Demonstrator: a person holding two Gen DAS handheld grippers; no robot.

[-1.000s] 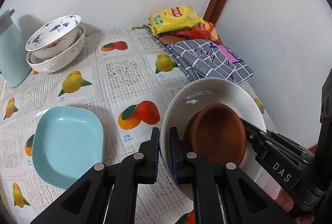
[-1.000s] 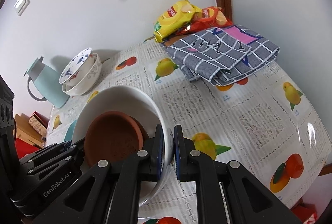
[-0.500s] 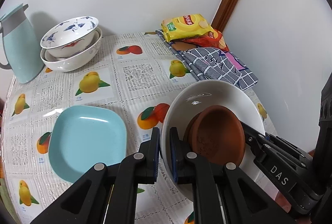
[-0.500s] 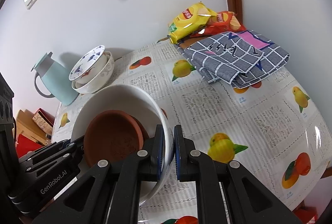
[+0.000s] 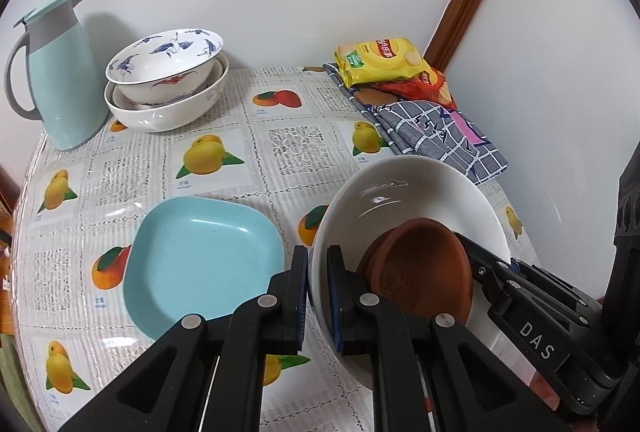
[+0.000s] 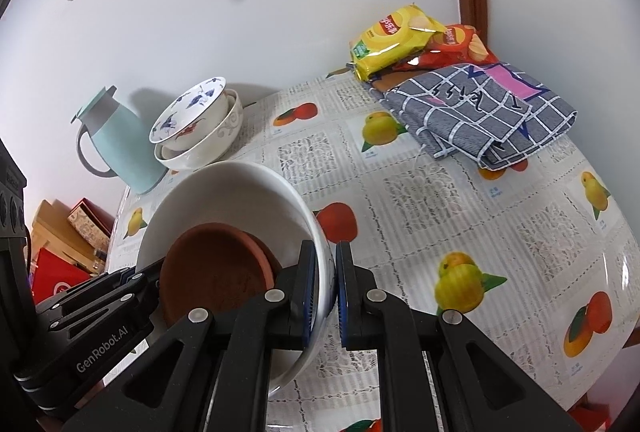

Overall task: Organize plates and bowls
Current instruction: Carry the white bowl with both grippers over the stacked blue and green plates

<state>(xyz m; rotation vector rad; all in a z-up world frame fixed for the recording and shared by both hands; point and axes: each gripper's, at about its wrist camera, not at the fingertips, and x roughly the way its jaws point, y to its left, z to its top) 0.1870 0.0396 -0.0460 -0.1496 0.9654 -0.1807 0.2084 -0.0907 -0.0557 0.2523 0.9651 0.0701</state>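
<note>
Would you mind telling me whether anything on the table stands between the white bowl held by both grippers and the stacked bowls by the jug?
Only the light blue plate, lying low and left; otherwise bare tablecloth runs from the white bowl to the stacked bowls.

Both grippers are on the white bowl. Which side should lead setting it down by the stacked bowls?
Left, probably. The left gripper clamps the white bowl on the rim facing the stacked bowls; the right gripper holds the far rim.

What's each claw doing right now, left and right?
Left claw: shut on the rim of the white bowl, which carries a brown dish.
Right claw: shut on the opposite rim of the same white bowl.
</note>
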